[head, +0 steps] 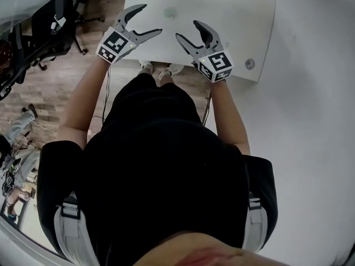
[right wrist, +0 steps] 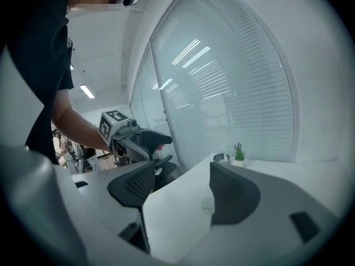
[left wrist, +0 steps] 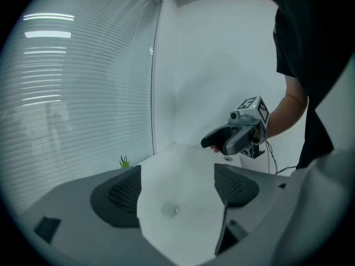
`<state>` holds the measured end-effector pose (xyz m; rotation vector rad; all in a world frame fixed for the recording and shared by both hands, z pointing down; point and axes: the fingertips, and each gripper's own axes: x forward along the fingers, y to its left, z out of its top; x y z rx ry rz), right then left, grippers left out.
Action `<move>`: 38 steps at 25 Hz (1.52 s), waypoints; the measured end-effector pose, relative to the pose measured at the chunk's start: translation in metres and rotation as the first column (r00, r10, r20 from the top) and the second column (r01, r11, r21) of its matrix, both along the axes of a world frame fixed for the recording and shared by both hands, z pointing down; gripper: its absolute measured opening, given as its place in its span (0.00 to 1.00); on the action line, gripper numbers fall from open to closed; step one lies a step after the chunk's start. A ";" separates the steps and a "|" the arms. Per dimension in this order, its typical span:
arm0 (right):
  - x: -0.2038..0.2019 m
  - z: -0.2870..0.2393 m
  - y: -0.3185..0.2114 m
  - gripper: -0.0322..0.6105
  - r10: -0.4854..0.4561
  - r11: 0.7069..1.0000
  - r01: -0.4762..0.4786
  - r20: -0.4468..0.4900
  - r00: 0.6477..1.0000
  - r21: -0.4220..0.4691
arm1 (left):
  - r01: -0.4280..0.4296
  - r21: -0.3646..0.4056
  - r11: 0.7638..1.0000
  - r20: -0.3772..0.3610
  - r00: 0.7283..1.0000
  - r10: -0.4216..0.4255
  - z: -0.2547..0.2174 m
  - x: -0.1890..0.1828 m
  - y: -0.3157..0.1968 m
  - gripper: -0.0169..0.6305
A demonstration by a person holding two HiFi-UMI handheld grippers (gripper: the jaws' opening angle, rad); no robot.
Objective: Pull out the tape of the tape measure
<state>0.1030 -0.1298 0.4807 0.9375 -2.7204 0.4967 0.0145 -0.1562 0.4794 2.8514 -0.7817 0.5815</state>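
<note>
Nearest, the person in a black top holds both arms out over the near edge of the white table [head: 238,15]. The left tongs [head: 152,18] and right tongs [head: 186,29] hover side by side there, each released with its jaws wide apart and nothing between them. Just beyond them, touching neither, a small pale round thing, apparently the tape measure [head: 169,13], lies alone on the table. Farther off stand a metal bowl [right wrist: 222,158] and a small green plant [right wrist: 238,151].

Head view looks steeply down at the worktop [head: 233,15]; both low gripper views skim it, facing each other.
</note>
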 end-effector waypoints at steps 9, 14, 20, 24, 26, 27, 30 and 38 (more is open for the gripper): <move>-0.008 0.065 -0.026 0.49 0.052 0.994 -0.056 -0.040 0.998 -0.098 | -0.165 -0.054 0.985 0.149 0.974 0.172 0.079 0.003 -0.039 0.67; -0.012 0.095 -0.040 0.48 0.092 0.987 -0.101 -0.077 0.993 -0.126 | -0.240 -0.094 0.966 0.158 0.954 0.253 0.112 0.008 -0.046 0.67; -0.007 0.136 -0.047 0.47 0.117 0.977 -0.135 -0.118 0.986 -0.164 | -0.330 -0.134 0.935 0.188 0.917 0.351 0.153 0.019 -0.052 0.67; -0.009 0.161 -0.049 0.46 0.117 0.972 -0.144 -0.148 0.982 -0.184 | -0.373 -0.151 0.916 0.203 0.895 0.398 0.176 0.021 -0.055 0.67; -0.010 0.171 -0.050 0.46 0.116 0.971 -0.146 -0.165 0.980 -0.188 | -0.378 -0.161 0.912 0.189 0.895 0.404 0.184 0.025 -0.059 0.66; -0.009 0.174 -0.051 0.46 0.118 0.970 -0.150 -0.169 0.978 -0.189 | -0.379 -0.169 0.910 0.183 0.895 0.407 0.188 0.027 -0.059 0.66; -0.008 0.182 -0.052 0.45 0.128 0.967 -0.162 -0.173 0.976 -0.199 | -0.395 -0.186 0.900 0.185 0.885 0.426 0.202 0.032 -0.058 0.65; -0.003 0.195 -0.054 0.44 0.154 0.959 -0.187 -0.165 0.974 -0.213 | -0.477 -0.195 0.857 0.246 0.822 0.514 0.235 0.043 -0.061 0.63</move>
